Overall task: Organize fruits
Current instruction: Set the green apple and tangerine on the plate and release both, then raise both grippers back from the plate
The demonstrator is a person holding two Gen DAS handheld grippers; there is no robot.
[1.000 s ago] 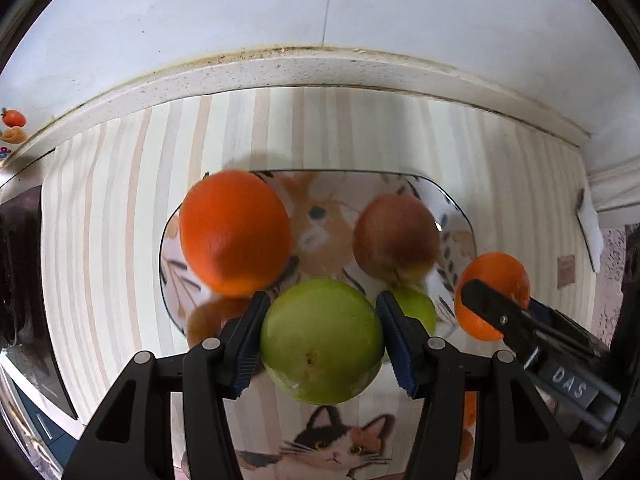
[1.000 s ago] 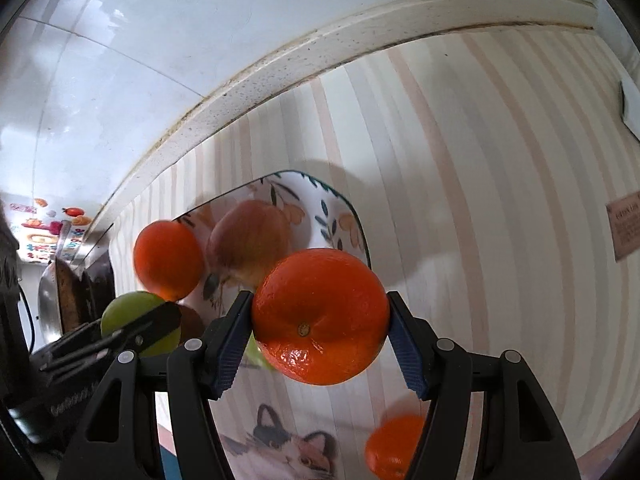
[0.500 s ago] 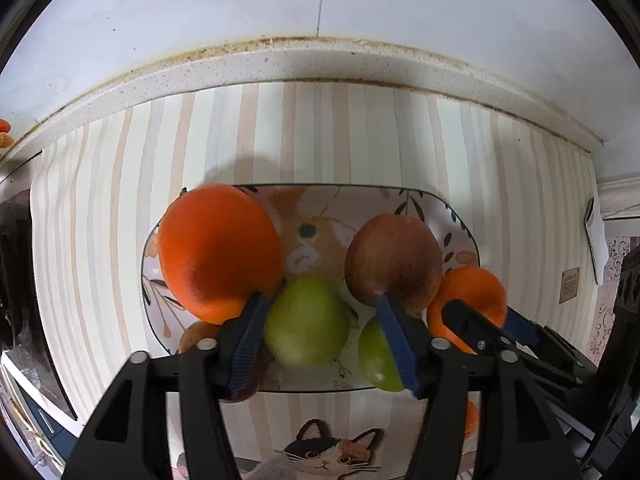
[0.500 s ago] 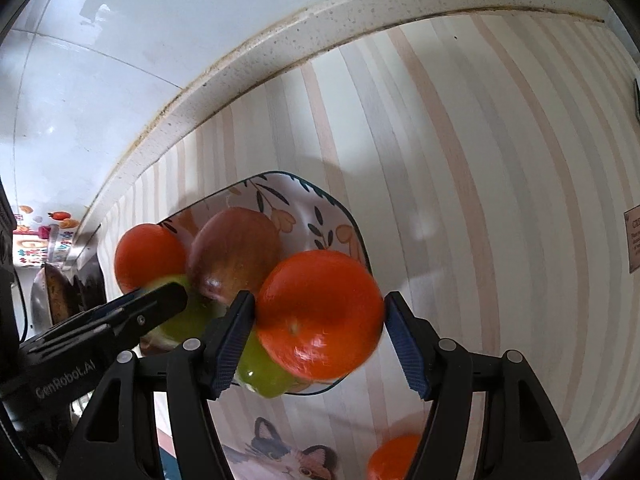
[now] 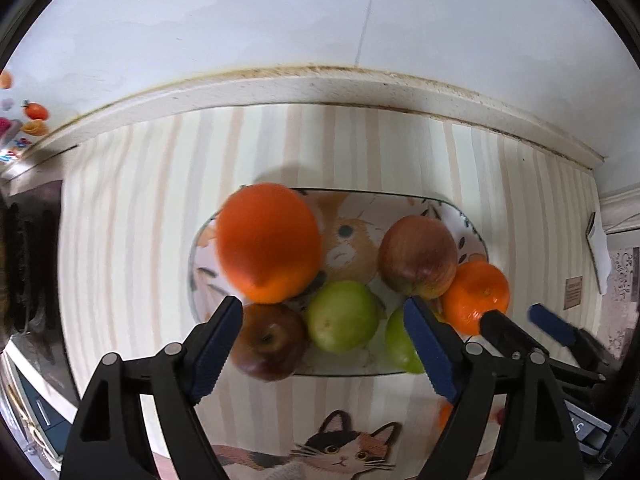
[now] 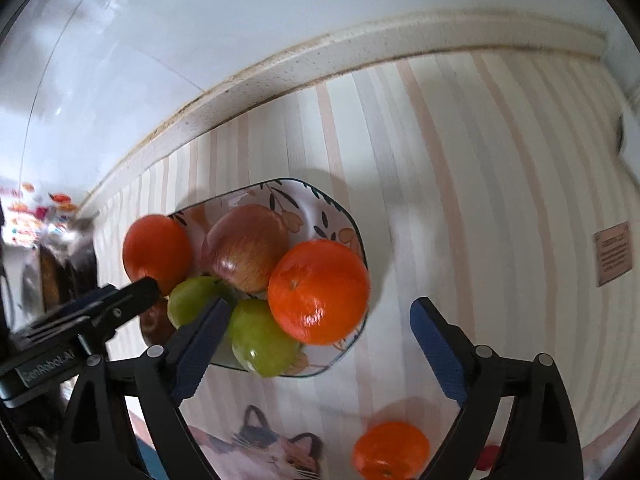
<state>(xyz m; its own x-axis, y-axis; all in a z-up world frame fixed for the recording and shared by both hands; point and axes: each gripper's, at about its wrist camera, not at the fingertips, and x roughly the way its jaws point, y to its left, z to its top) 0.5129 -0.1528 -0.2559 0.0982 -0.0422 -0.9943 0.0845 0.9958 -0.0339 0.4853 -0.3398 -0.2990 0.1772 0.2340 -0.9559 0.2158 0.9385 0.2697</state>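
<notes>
Striped counter cloth | loose orange lies off plate, beneath right gripper, nearer than left gripper | both jaws opening, empty.

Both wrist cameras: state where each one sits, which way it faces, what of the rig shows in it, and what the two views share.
Left wrist: sits on the left gripper, facing down at the plate; its own opening fingers show, the right gripper at the edge.
Right wrist: sits on the right gripper, tilted down at the plate and a loose orange; its opening jaws and the left gripper show.
Shared: plate, fruit, striped mat.
</notes>
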